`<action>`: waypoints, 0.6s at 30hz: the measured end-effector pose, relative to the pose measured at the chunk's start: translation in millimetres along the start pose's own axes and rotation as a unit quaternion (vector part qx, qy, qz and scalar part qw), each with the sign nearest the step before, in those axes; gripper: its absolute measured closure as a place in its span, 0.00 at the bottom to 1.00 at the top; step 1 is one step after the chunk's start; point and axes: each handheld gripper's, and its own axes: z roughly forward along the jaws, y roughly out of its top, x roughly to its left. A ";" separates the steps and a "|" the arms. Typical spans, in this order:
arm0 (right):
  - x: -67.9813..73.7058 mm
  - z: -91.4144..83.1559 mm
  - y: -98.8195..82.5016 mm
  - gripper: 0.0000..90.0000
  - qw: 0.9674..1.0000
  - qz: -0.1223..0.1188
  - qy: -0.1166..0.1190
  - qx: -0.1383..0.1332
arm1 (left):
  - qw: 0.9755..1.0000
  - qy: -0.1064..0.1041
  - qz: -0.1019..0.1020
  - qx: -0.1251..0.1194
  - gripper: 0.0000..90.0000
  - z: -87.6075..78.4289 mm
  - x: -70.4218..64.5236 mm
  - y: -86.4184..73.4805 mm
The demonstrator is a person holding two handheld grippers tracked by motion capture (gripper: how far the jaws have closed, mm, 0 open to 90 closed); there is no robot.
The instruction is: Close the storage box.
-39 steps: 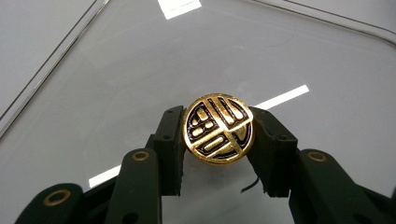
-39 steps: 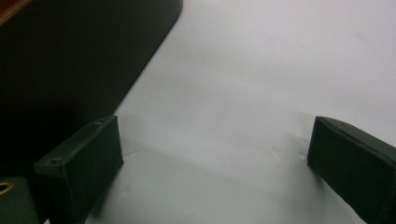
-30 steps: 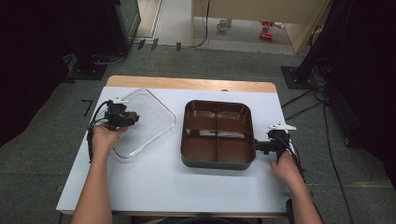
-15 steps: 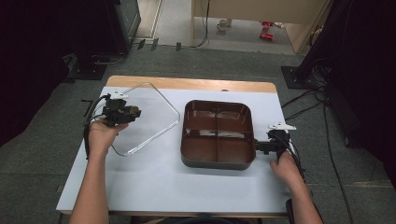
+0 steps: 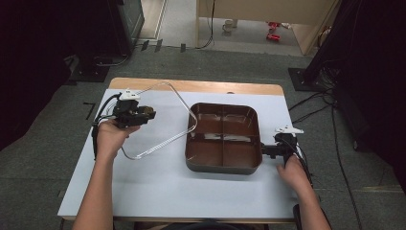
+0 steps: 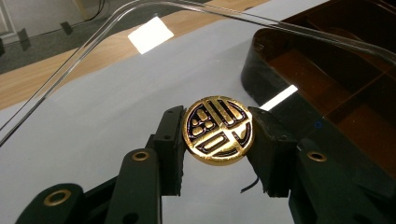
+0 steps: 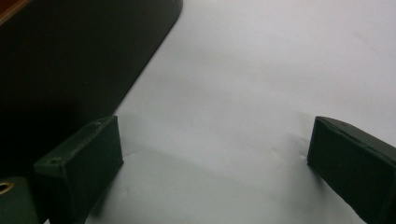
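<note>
The clear lid point(image 5: 160, 120) is tilting up at the table's point(image 5: 158, 191) 10 o'clock, higher than a second ago; the left gripper point(image 6: 218, 140) is clamping its gold knob point(image 6: 218, 129). The lid's edges are hard to trace. The right gripper point(image 7: 215, 154), jaws apart, is resting beside the tray point(image 5: 222, 136) at 3 o'clock.

One clear lid point(image 5: 160, 120) is showing, one brown four-compartment tray point(image 5: 222, 136), one gold emblem point(image 6: 218, 130), two grippers sitting on one table point(image 5: 158, 187).
</note>
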 end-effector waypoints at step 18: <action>0.0 0.0 0.0 0.03 1.000 0.000 0.000 0.000 | 0.996 -0.061 0.064 -0.001 0.66 21.4 -54.0 19.4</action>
